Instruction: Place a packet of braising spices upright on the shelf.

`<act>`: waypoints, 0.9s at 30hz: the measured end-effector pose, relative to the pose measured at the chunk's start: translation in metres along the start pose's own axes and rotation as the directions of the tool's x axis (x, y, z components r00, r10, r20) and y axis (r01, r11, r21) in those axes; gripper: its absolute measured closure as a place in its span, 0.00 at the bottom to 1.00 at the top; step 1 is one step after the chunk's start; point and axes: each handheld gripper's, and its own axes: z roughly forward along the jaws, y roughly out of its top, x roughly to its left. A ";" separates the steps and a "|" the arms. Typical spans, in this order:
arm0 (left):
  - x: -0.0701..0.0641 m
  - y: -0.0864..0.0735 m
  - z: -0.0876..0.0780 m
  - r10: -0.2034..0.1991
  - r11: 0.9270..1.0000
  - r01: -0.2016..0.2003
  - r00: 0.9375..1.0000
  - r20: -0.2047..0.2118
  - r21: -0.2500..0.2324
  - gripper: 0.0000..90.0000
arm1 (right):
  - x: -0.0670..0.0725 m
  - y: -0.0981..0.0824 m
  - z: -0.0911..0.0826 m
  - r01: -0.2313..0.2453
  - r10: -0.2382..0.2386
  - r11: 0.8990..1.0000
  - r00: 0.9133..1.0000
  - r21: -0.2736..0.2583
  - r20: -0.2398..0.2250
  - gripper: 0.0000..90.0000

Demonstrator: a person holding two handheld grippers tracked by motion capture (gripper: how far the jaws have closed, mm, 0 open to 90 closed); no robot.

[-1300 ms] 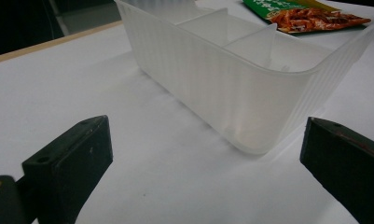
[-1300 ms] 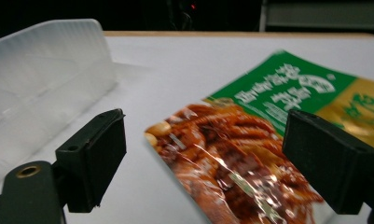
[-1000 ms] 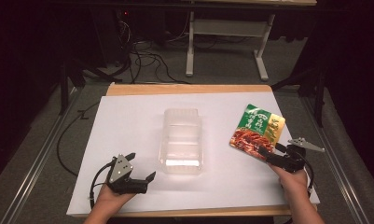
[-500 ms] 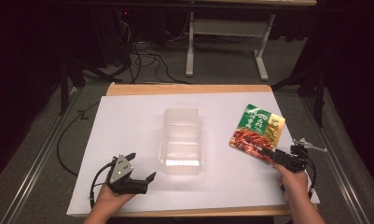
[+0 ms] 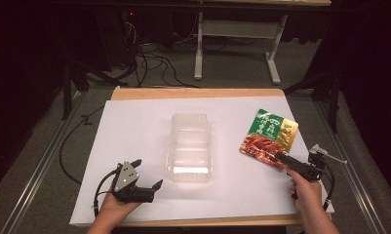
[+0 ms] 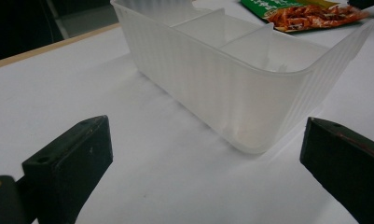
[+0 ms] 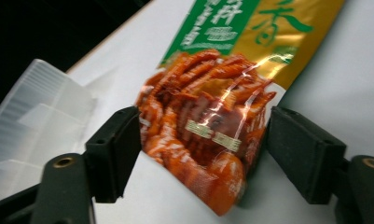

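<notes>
The right gripper (image 5: 282, 157), whose jaws have just been closing, straddles the near end of the snack packet (image 5: 269, 138) without clearly pinching it, the clear divided tray (image 5: 190, 146) well off to its left, just ahead of the wide-open, empty left gripper (image 5: 147, 174).

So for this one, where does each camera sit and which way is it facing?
High view: above the person's side, facing forward and down on the table; both forearms and grippers show.
Left gripper view: rides the left gripper, faces the clear container; its two fingers show.
Right gripper view: rides the right gripper, faces the snack packet between its fingers.
All three share container and packet.
</notes>
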 end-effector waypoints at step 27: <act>0.000 0.001 -0.002 0.000 1.000 0.000 1.000 0.004 -0.012 0.03 | 0.043 -0.025 -0.004 0.335 -0.355 0.927 0.930 0.170 0.097 0.95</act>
